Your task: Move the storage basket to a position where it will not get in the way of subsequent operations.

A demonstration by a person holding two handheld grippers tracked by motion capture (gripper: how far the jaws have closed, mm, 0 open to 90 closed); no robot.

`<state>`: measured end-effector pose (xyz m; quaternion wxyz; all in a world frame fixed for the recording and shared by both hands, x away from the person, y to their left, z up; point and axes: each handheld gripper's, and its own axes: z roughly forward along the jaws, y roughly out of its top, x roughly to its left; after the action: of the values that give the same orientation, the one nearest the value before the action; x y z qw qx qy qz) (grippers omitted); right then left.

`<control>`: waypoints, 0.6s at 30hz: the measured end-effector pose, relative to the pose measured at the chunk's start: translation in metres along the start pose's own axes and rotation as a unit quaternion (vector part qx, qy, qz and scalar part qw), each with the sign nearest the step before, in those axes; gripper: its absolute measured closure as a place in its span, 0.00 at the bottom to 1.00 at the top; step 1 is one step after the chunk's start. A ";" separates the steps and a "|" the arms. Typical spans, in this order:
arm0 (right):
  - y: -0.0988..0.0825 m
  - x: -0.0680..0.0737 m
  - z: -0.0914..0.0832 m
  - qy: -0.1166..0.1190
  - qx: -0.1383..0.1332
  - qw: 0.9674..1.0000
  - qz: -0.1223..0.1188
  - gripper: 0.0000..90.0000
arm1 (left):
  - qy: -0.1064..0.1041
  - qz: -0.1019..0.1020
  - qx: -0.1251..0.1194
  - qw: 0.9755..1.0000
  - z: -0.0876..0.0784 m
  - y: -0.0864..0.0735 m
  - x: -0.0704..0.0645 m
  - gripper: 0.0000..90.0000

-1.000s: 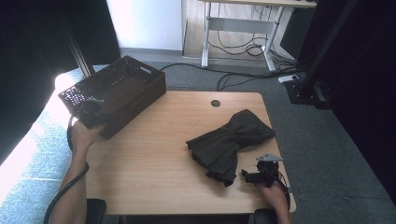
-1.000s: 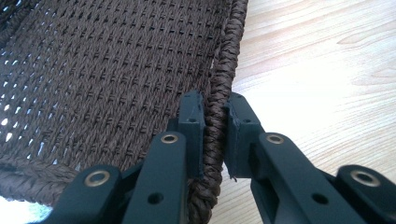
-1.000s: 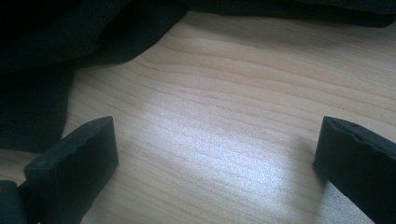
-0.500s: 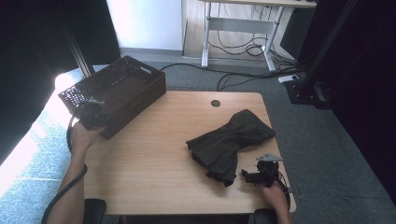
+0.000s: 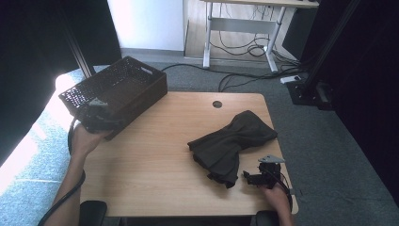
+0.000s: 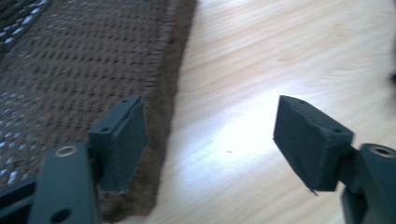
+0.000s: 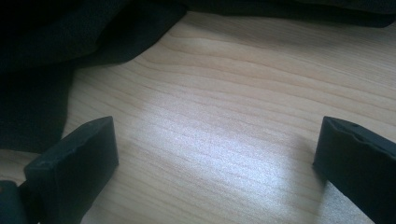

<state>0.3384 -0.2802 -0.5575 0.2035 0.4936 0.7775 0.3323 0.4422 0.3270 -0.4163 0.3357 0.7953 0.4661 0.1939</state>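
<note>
At the left of the wooden table (image 5: 155, 160) we see the left gripper (image 5: 96, 117) beside the near corner of the dark woven basket (image 5: 117, 87), which sits on the table's far-left corner and overhangs its edge. In the left gripper view the left gripper (image 6: 210, 140) has its jaws spread, having just been opening, with bare tabletop (image 6: 280, 56) between them and nothing clasped; the basket's (image 6: 70, 60) woven wall runs just beside the left-hand jaw, which overlaps its lower edge. Whether that jaw touches the weave we cannot tell.

At the near right of the table we see the right gripper (image 5: 263, 175), held in a hand (image 5: 276, 197) and resting low over the tabletop just to the right of the dark folded cloth (image 5: 233, 143). The cloth lies crumpled on the right half of the table, well apart from the basket. In the right gripper view the right gripper (image 7: 215, 149) has its jaws wide apart with bare wood (image 7: 243, 116) between them; the cloth (image 7: 70, 42) lies beyond and to the left of the jaws, near the left-hand one, and is not gripped.
</note>
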 end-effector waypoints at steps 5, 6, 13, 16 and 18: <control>0.000 0.000 0.000 0.000 0.000 1.000 0.000 0.00 | -0.023 0.019 -0.008 1.000 -0.007 -0.006 -0.022 0.18; 0.000 0.000 0.000 0.000 0.000 1.000 0.000 0.00 | -0.032 0.020 -0.011 0.999 -0.008 -0.007 -0.026 0.17; 0.000 0.000 0.000 0.000 0.001 1.000 0.001 0.00 | -0.061 0.042 -0.016 0.997 -0.009 -0.024 -0.056 0.15; 0.000 0.000 0.000 0.000 0.001 1.000 0.001 0.00 | -0.075 0.042 -0.021 0.996 -0.005 -0.034 -0.069 0.13; 0.000 0.000 0.000 -0.002 0.001 1.000 0.003 0.00 | -0.081 0.046 -0.020 0.995 0.000 -0.042 -0.077 0.11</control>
<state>0.3385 -0.2797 -0.5572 0.2035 0.4965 0.7760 0.3315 0.3786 0.2744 -0.4459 0.3787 0.8225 0.3958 0.1530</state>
